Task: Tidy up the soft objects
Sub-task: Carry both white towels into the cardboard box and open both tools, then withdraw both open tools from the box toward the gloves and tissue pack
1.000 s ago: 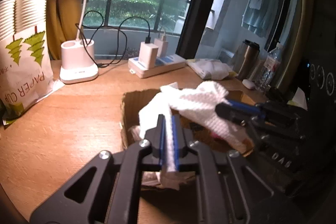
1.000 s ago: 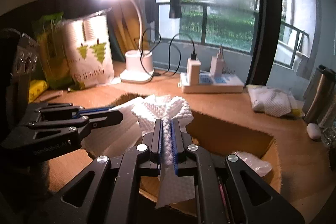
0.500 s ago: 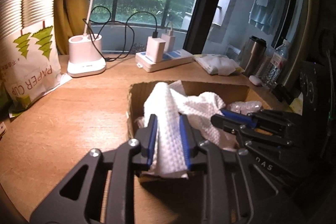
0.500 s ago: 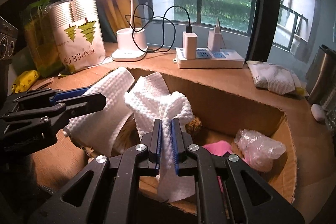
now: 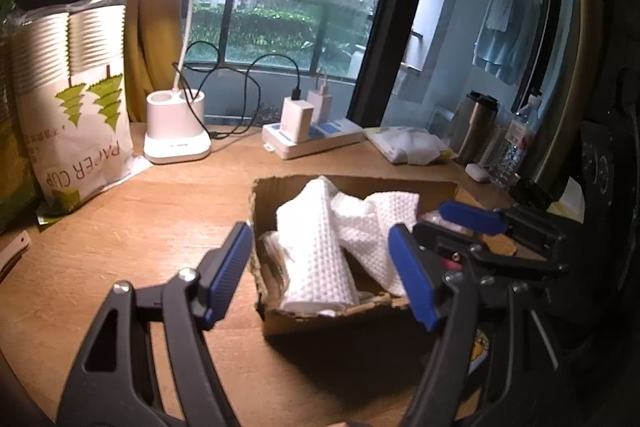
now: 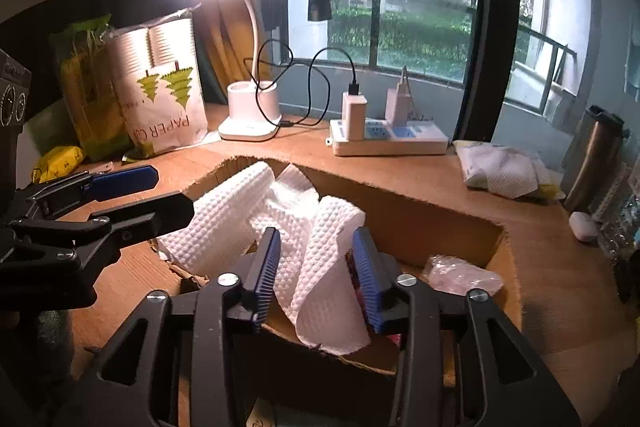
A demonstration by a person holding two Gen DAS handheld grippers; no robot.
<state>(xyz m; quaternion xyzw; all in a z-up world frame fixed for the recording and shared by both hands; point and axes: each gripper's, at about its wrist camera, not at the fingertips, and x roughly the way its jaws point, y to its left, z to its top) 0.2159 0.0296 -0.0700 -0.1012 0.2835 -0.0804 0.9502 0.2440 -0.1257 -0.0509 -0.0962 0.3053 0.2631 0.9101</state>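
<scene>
Currently listed: white waffle cloth (image 6: 320, 251), draped in the cardboard box (image 5: 340, 315) (long fold running away from me), lies between my right gripper (image 6: 316, 271), jaws released, nearer than my left gripper (image 5: 324, 271), likewise spread wide.

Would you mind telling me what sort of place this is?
Probably a home desk by a balcony window: a lit desk lamp, a power strip with chargers, and a towel hanging outside the glass.
</scene>
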